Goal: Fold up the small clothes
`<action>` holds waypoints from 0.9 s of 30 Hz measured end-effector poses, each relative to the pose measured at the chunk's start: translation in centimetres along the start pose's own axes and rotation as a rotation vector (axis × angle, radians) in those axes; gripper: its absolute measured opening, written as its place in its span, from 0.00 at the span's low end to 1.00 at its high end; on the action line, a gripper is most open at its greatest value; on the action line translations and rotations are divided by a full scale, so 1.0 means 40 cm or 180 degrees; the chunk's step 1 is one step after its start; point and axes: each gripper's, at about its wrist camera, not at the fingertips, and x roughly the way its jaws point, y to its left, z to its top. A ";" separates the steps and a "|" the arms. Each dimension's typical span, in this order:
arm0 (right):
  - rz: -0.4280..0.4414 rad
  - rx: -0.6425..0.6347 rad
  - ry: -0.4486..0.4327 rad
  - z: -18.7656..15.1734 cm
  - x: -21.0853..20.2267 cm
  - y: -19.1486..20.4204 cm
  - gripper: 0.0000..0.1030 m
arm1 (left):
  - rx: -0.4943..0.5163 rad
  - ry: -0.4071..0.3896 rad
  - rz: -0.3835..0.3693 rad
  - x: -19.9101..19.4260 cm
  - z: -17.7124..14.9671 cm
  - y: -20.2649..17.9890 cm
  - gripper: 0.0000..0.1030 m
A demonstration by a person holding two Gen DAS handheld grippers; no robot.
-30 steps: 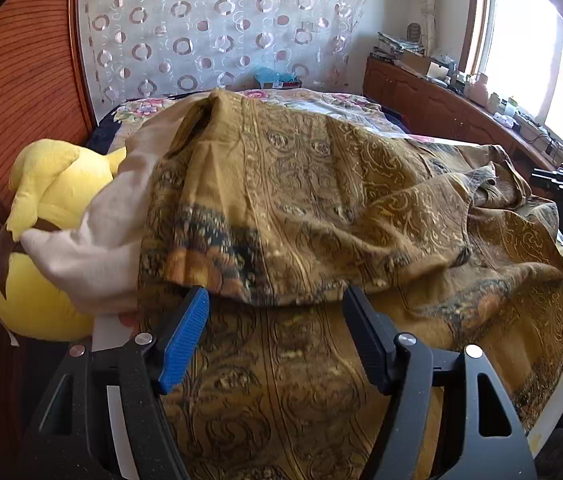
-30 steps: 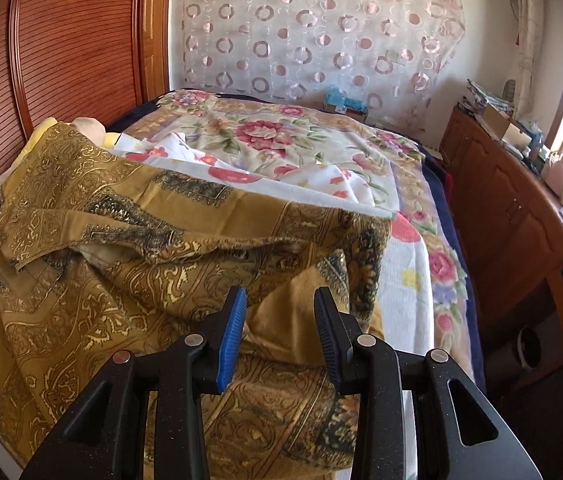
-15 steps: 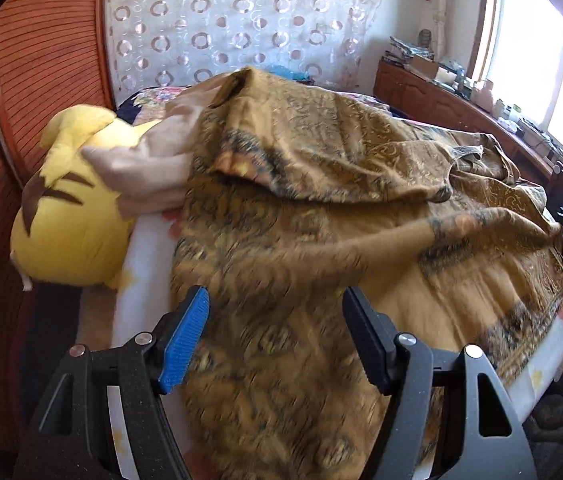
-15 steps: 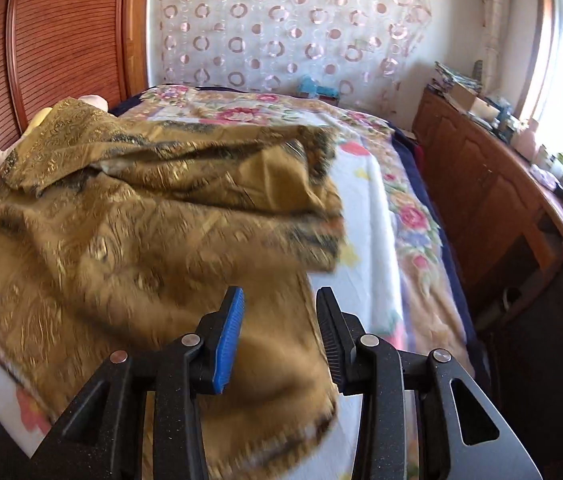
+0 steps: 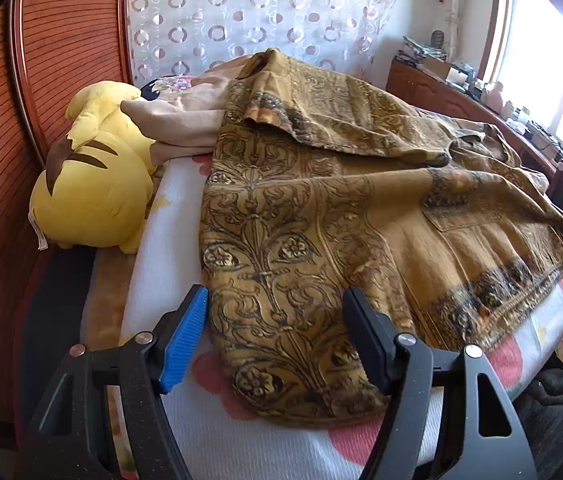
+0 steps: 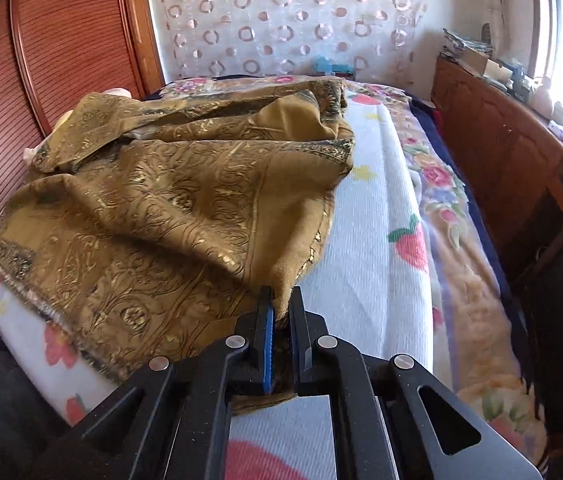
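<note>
On the bed (image 5: 209, 432) a gold patterned garment (image 5: 321, 208) lies spread beside a yellow plush toy (image 5: 89, 200), the left gripper (image 5: 275, 334) jaws, lately narrowing, apart over its hem, the right gripper (image 6: 280, 312) jaws pinching its edge.

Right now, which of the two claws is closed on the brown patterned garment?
The right claw: it pinches a fold of the brown patterned garment. The left claw stands open, cloth between its fingers ungripped.

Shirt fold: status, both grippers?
Right gripper just closed, shut on shirt hem. Left gripper open, closing, shirt corner between jaws, not pinched. Yellow plush beside shirt, clear of the grippers.
</note>
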 end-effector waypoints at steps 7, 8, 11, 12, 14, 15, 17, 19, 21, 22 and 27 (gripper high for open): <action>0.0163 0.0067 -0.0153 -0.028 -0.143 -0.021 0.05 | 0.0058 -0.0006 0.0052 -0.014 -0.003 0.006 0.08; 0.0133 0.0052 -0.0139 -0.033 -0.146 -0.018 0.05 | 0.0094 -0.0032 0.0065 -0.020 -0.003 0.002 0.07; 0.0063 0.0036 -0.0093 -0.039 -0.136 -0.008 0.05 | 0.0086 -0.0175 0.0055 -0.063 0.006 0.002 0.06; 0.0060 0.0044 -0.0083 -0.038 -0.132 -0.009 0.05 | 0.0081 -0.0228 0.0046 -0.083 0.010 0.004 0.06; 0.0059 0.0048 -0.0093 -0.032 -0.135 -0.007 0.05 | 0.0075 -0.0323 0.0024 -0.130 0.020 0.008 0.06; 0.0069 0.0056 -0.0100 -0.026 -0.137 -0.008 0.05 | 0.0088 -0.0362 0.0032 -0.150 0.026 0.009 0.06; 0.0062 0.0051 -0.0135 -0.015 -0.150 -0.014 0.05 | 0.0082 -0.0409 0.0010 -0.187 0.039 0.015 0.06; 0.0104 0.0098 -0.0177 -0.010 -0.172 -0.024 0.05 | 0.0086 -0.0435 -0.0009 -0.205 0.050 0.019 0.06; 0.0092 0.0096 -0.0189 -0.007 -0.188 -0.028 0.05 | 0.0087 -0.0411 -0.0005 -0.205 0.055 0.019 0.06; 0.0070 0.0088 -0.0177 -0.008 -0.191 -0.026 0.05 | 0.0089 -0.0373 0.0004 -0.198 0.054 0.020 0.06; 0.0017 0.0042 -0.0062 -0.026 -0.167 -0.017 0.16 | 0.0070 -0.0252 0.0103 -0.163 0.038 0.024 0.18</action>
